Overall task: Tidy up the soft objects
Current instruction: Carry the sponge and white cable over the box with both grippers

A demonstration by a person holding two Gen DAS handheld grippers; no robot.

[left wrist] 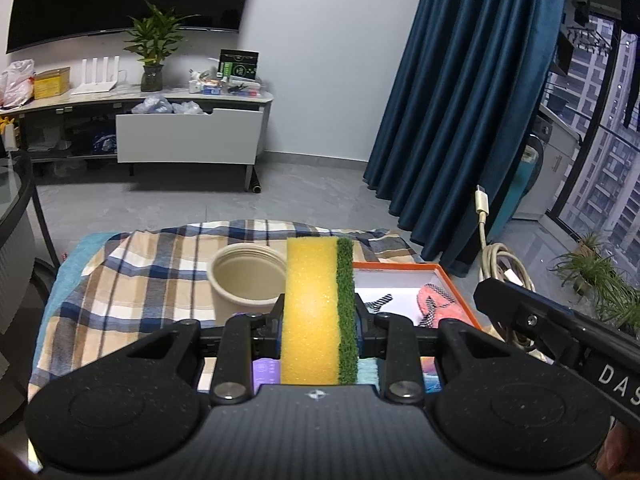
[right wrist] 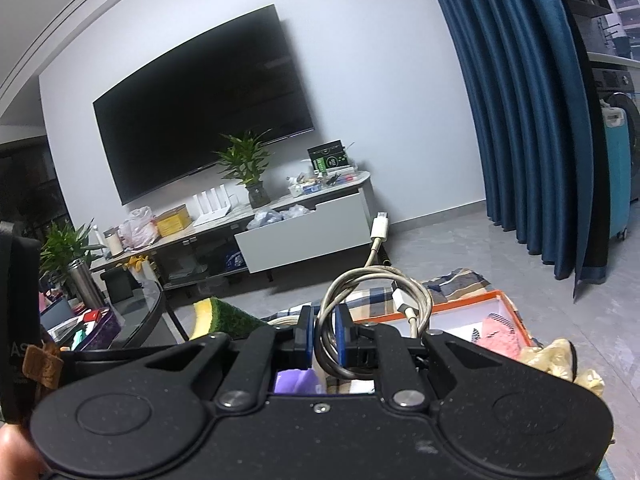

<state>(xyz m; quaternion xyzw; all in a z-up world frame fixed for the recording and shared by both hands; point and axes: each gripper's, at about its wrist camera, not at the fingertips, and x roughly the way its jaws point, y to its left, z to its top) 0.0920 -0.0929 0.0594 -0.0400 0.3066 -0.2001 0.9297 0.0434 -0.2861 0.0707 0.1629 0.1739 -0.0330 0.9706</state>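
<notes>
My left gripper (left wrist: pixel 319 312) is shut on a yellow sponge with a green scrub side (left wrist: pixel 316 312), held upright above the plaid cloth (left wrist: pixel 132 280). Behind the sponge stand a beige round cup (left wrist: pixel 246 276) and an orange-rimmed box (left wrist: pixel 404 280) that holds a pink knitted piece (left wrist: pixel 438 302). My right gripper (right wrist: pixel 325 338) is shut on a coiled white cable (right wrist: pixel 372 296), whose plug sticks up. In the right wrist view the sponge (right wrist: pixel 222 318) shows at the left and the box (right wrist: pixel 480 312) at the right. The cable (left wrist: pixel 500 264) and right gripper also show at the left wrist view's right edge.
A glass table (right wrist: pixel 144 312) with clutter stands at the left. Beyond the grey floor are a TV stand with an open white drawer (left wrist: pixel 188 136), a potted plant (left wrist: pixel 154 56) and a wall TV (right wrist: pixel 200 108). Blue curtains (left wrist: pixel 472 100) hang at the right. A yellowish crumpled item (right wrist: pixel 560 360) lies beside the box.
</notes>
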